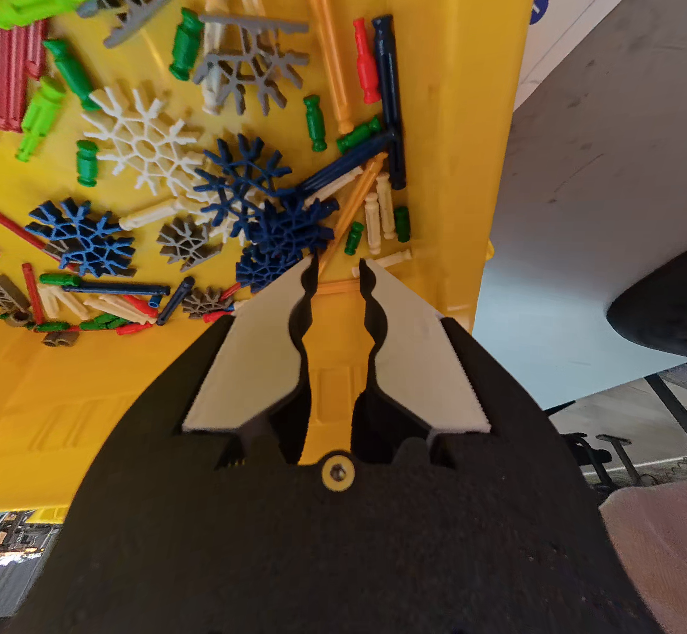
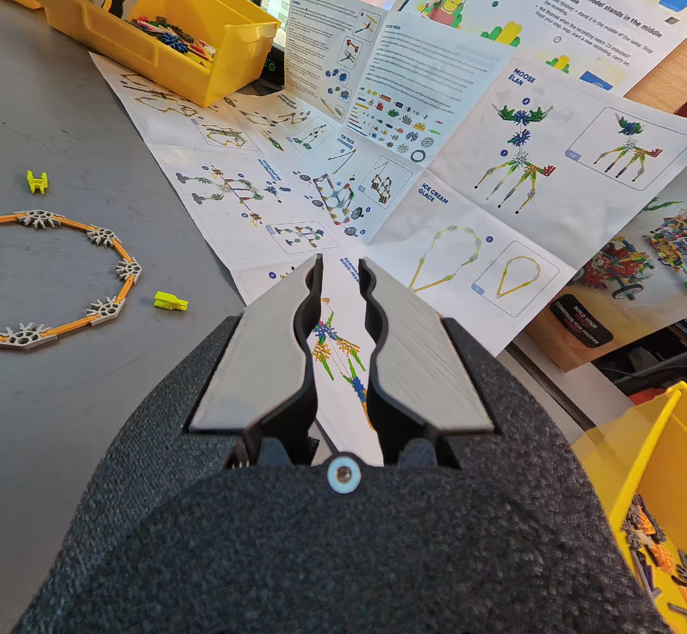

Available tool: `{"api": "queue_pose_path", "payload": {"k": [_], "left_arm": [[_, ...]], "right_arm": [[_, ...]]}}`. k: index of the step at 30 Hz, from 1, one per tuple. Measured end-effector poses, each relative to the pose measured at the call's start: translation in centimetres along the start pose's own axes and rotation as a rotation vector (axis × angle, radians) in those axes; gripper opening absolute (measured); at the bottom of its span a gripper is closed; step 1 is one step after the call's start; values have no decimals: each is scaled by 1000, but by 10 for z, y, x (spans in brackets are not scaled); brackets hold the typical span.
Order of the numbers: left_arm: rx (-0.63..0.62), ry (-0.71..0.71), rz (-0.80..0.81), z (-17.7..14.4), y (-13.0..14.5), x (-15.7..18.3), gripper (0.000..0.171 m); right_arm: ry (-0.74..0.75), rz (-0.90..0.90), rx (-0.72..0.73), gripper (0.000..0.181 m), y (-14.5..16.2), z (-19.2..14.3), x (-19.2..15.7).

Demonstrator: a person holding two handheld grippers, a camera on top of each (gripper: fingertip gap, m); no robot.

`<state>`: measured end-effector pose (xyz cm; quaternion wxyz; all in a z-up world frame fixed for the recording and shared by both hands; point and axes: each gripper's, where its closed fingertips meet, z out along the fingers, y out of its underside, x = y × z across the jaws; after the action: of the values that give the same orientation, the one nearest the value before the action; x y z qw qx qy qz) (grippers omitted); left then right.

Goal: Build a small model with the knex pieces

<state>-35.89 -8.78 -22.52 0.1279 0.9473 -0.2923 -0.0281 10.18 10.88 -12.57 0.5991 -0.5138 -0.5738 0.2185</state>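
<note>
Right now you're holding your left gripper (image 1: 336, 263) empty, jaws parted, inside the yellow bin (image 1: 457, 133), tips just beside three stacked dark blue snowflake connectors (image 1: 290, 226), while your right gripper (image 2: 340, 261), likewise agape and empty, is hovering over the unfolded instruction sheet (image 2: 409, 207) beyond that bin.

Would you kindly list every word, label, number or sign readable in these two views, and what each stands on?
I do not copy out writing; these bear it:
Unfolded white instruction sheet on the grey table: blue headings, numbered steps, small print.
White printed poster standing behind it: dark text lines.
Black label on the cardboard box: white lettering.
Round blue sticker, left wrist view: blurred.
Yellow plastic bin: none seen.
</note>
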Motion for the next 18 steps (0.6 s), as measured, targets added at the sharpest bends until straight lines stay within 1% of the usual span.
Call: {"api": "queue_pose_path", "payload": {"k": [1, 4, 8, 10, 12, 14, 18], "left_arm": [[0, -16, 4, 2, -1, -3, 21], [-2, -46, 8, 3, -2, -9, 8], [25, -78, 38, -3, -1, -12, 6], [80, -134, 30, -21, 0, -20, 6], [165, -165, 5, -46, 0, -24, 6], [222, -195, -10, -71, 5, -25, 6], [358, -190, -32, -112, 8, -14, 6]], "right_arm": [[-3, 6, -4, 18, 2, 1, 0], [-11, 26, -15, 18, 6, 3, 0], [-10, 26, -21, 18, 8, 3, -1], [-8, 27, -20, 17, 7, 3, 0], [-10, 28, -19, 17, 7, 3, -1], [-12, 29, -21, 17, 7, 3, -1], [-14, 24, -22, 17, 6, 3, -3]]}}
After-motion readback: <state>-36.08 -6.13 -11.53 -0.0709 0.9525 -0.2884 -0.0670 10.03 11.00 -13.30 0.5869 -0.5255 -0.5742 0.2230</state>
